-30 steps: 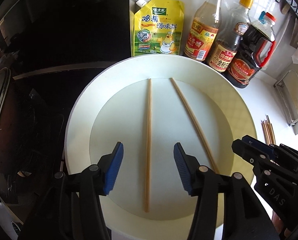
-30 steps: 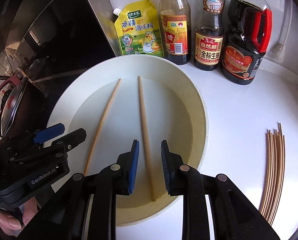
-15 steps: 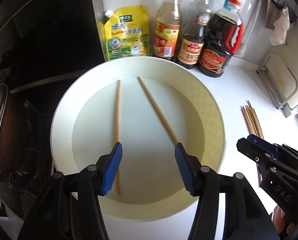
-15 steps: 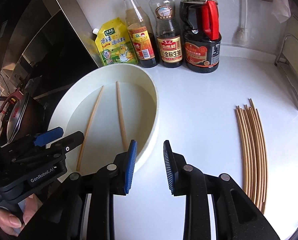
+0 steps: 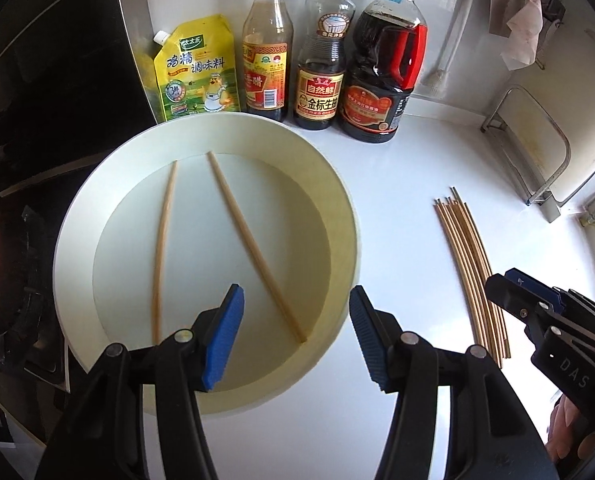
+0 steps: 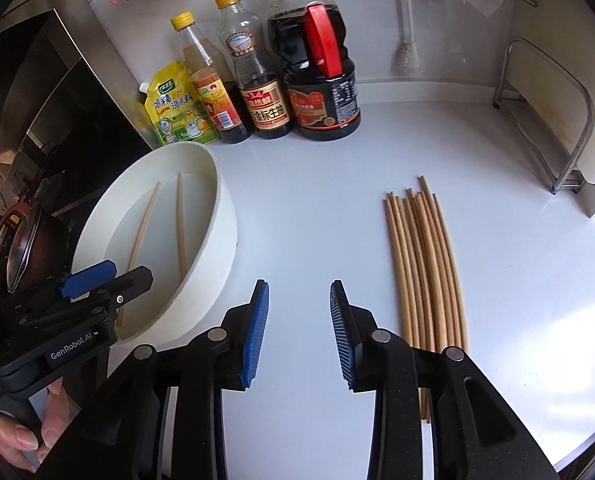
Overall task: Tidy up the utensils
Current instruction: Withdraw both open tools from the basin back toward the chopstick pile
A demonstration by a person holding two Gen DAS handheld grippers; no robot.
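A round white basin (image 5: 349, 216) (image 6: 225, 208) holds two loose wooden chopsticks (image 5: 253, 248) (image 6: 181, 228), lying apart. A bundle of several chopsticks (image 5: 469, 264) (image 6: 421, 264) lies on the white counter to the right. My left gripper (image 5: 295, 336) hangs open above the basin's near right rim, nothing between its blue pads. My right gripper (image 6: 299, 332) hovers over bare counter between the basin and the bundle; its jaws are opening and hold nothing. Each gripper shows at the edge of the other's view.
Against the back wall stand a yellow seasoning pouch (image 5: 195, 72), two yellow-capped bottles (image 5: 265, 48) and a large dark soy jug (image 5: 385, 80). A dark stove (image 5: 17, 240) lies left of the basin. A metal rack (image 6: 545, 120) stands at the right.
Both grippers have moved right, away from over the basin's chopsticks; the bundle has come into fuller view. The right gripper's jaws have widened. Both chopsticks stay in the basin.
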